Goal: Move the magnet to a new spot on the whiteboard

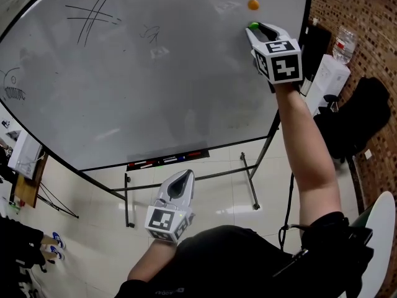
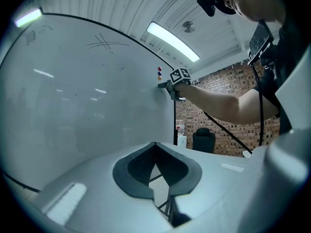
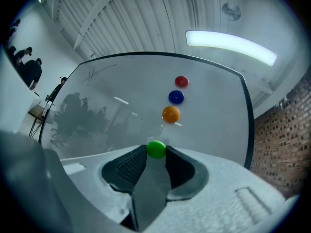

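Gloss is shown by the green magnet (image 3: 156, 149), a small, smooth, round button, which is clamped at the very tips of the right gripper (image 1: 255, 27), between the ribbed dark inner faces of its jaws. Being round, it has no long axis; its circular face is seen head-on along the jaws, turned towards the whiteboard (image 1: 155, 92). Whether it touches that shiny, faintly scribbled surface cannot be told. It is held just below the orange magnet (image 3: 170, 114) and slightly to its left. Directly above the orange magnet a blue magnet (image 3: 176, 97) and a red magnet (image 3: 181, 81) are stuck, all equally round. Well below and left of the orange magnet the pale grey left gripper (image 2: 155, 143) is held, jaws closed tip to tip on nothing.
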